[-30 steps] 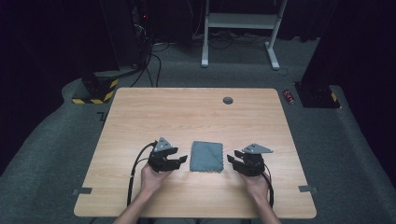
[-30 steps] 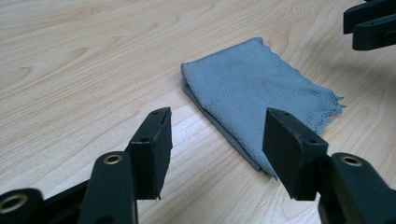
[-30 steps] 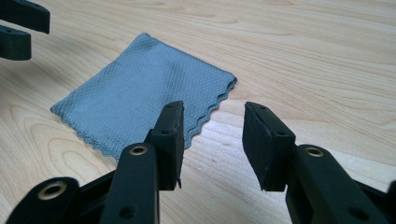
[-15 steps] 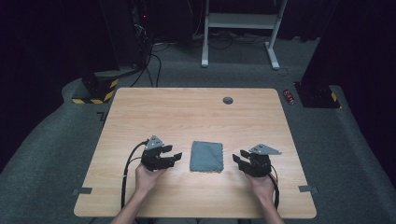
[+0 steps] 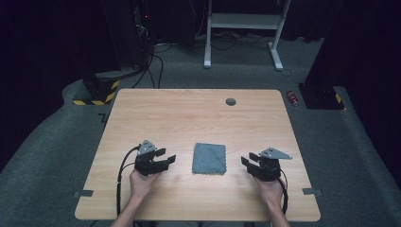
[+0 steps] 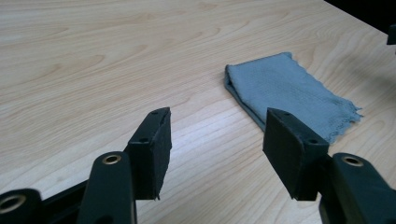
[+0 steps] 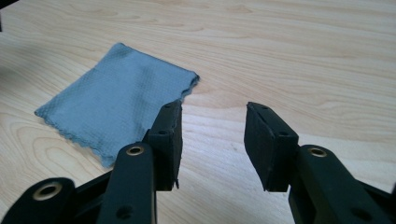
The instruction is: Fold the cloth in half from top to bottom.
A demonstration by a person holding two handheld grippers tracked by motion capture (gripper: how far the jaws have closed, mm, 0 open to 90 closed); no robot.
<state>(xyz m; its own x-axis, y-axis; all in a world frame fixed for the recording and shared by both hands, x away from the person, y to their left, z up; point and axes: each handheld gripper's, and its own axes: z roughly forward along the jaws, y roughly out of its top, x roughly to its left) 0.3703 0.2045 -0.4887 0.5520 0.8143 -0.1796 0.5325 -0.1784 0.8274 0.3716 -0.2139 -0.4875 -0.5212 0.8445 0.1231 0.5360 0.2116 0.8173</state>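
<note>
A folded grey-blue cloth (image 5: 209,158) lies flat on the wooden table (image 5: 189,118), near its front edge. My left gripper (image 5: 166,158) rests a short way left of the cloth, jaws open and empty, pointing toward it. In the left gripper view the gripper (image 6: 217,126) frames bare wood, with the cloth (image 6: 289,91) ahead and to the right. My right gripper (image 5: 247,161) sits right of the cloth, also open and empty. In the right gripper view the gripper (image 7: 214,116) has the cloth (image 7: 116,98) ahead to the left, its frayed edge behind the left jaw.
A round grommet hole (image 5: 231,101) sits near the table's far edge. On the floor behind are a white desk frame (image 5: 241,23), cables, a yellow-black striped base (image 5: 94,94) and a small red object (image 5: 293,98).
Both hands have drawn outward from the cloth: the left gripper has moved left and the right gripper has moved right. The cloth has not moved.
</note>
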